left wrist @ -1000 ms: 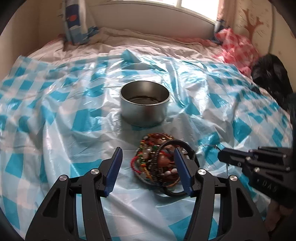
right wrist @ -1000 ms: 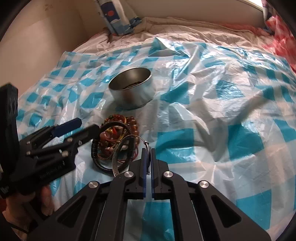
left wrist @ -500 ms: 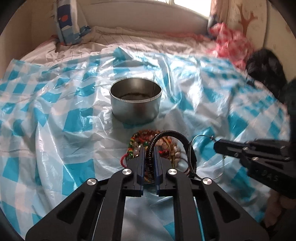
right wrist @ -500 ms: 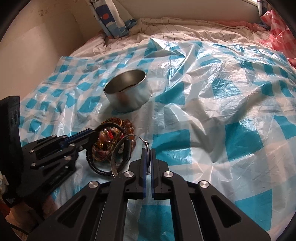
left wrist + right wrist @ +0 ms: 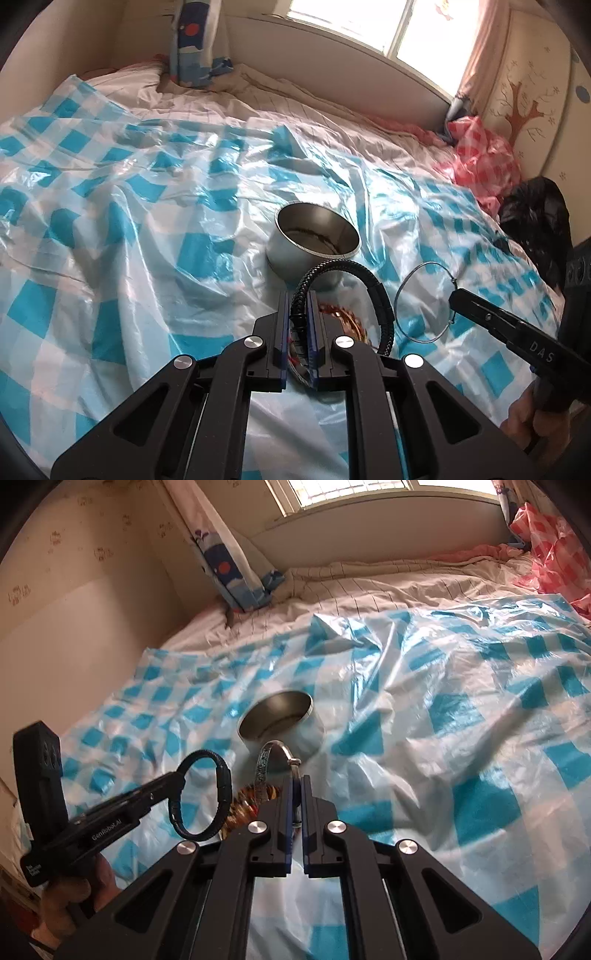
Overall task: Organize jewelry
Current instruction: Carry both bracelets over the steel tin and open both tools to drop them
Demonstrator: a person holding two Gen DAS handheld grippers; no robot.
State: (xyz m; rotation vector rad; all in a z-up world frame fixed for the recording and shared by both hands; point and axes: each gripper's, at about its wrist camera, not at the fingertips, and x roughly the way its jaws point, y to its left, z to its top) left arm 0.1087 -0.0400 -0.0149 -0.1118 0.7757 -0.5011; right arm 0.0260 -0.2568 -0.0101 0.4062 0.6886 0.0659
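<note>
Above the blue-checked plastic sheet [image 5: 110, 258], the left gripper [image 5: 297, 325], which closed within the last second, now pinches the black braided bracelet [image 5: 369, 288] clear of the bead pile [image 5: 343, 321]. To its right, the right gripper [image 5: 295, 805] stays clenched on the thin silver bangle [image 5: 424, 302], also raised. Both pieces hang just short of the steel bowl [image 5: 317, 236], so dropping them in looks next.

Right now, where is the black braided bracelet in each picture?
Left wrist view: the black braided bracelet arcs up at lower centre, pinched by the left hand-held gripper.
Right wrist view: the bracelet is a hanging loop at lower left, on that same gripper's tip.
Shared landmark: the metal bowl sits on the checked sheet just beyond it.
</note>
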